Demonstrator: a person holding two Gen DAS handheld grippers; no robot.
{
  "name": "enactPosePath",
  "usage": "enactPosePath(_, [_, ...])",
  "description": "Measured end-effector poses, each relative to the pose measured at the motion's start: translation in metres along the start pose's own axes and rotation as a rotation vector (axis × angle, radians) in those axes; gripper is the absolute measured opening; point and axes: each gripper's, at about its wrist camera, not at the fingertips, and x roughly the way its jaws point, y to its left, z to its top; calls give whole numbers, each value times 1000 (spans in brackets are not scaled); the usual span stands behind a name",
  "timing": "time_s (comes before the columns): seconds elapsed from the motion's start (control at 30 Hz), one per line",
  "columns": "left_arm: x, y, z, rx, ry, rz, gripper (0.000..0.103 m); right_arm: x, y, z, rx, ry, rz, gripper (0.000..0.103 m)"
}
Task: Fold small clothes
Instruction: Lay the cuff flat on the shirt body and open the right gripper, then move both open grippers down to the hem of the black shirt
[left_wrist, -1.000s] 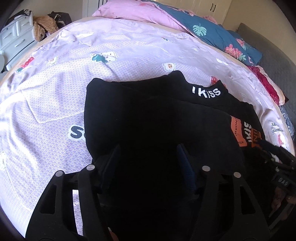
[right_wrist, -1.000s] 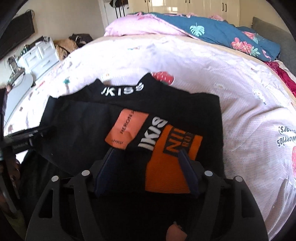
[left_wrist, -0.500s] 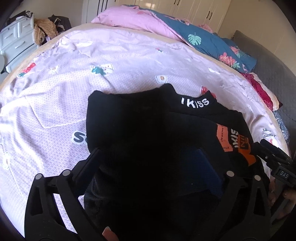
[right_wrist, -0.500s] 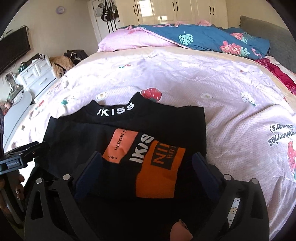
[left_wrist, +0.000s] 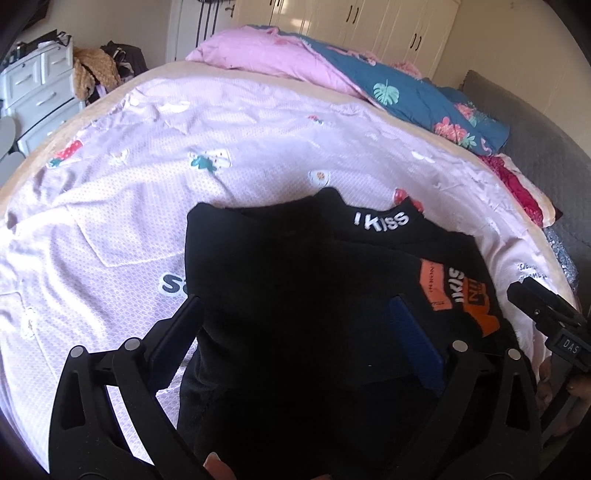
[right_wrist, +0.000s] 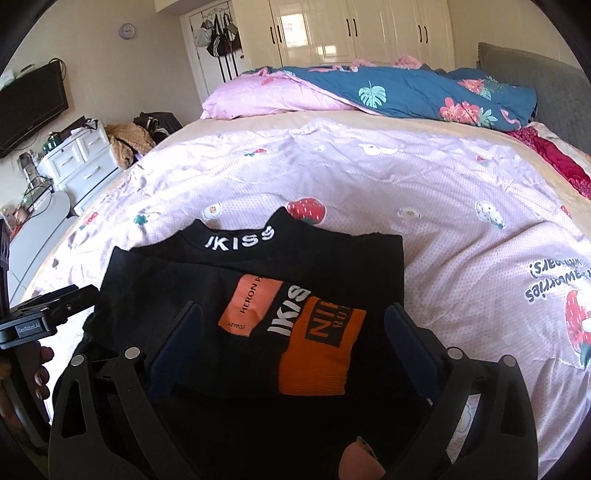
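A black garment (left_wrist: 295, 280) with a white "IKISS" collar and an orange patch (right_wrist: 317, 343) lies folded on the lilac bedspread (right_wrist: 424, 206). It also shows in the right wrist view (right_wrist: 258, 266). My left gripper (left_wrist: 295, 325) is open above the garment's near left part, holding nothing. My right gripper (right_wrist: 291, 332) is open above the near right part with the orange patch between its fingers, holding nothing. The garment's near edge is hidden in shadow under both grippers.
A pink and blue floral duvet (right_wrist: 388, 92) is heaped at the bed's far end. A white drawer unit (right_wrist: 81, 158) stands left of the bed. A grey headboard (right_wrist: 535, 81) is at the right. The right gripper's body (left_wrist: 546, 317) shows at the left view's edge.
Both grippers have opened wide and drawn back and up from the garment. The folded garment stays flat on the bed.
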Motion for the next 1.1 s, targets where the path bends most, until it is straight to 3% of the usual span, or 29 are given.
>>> enactPosePath(0.47, [-46, -15, -1, 7, -93, -4, 94, -45, -5, 3, -5, -75, 35, 98])
enactPosePath(1.1, [-78, -3, -39, -38, -60, 11, 94, -88, -21, -18, 43, -87, 68, 98])
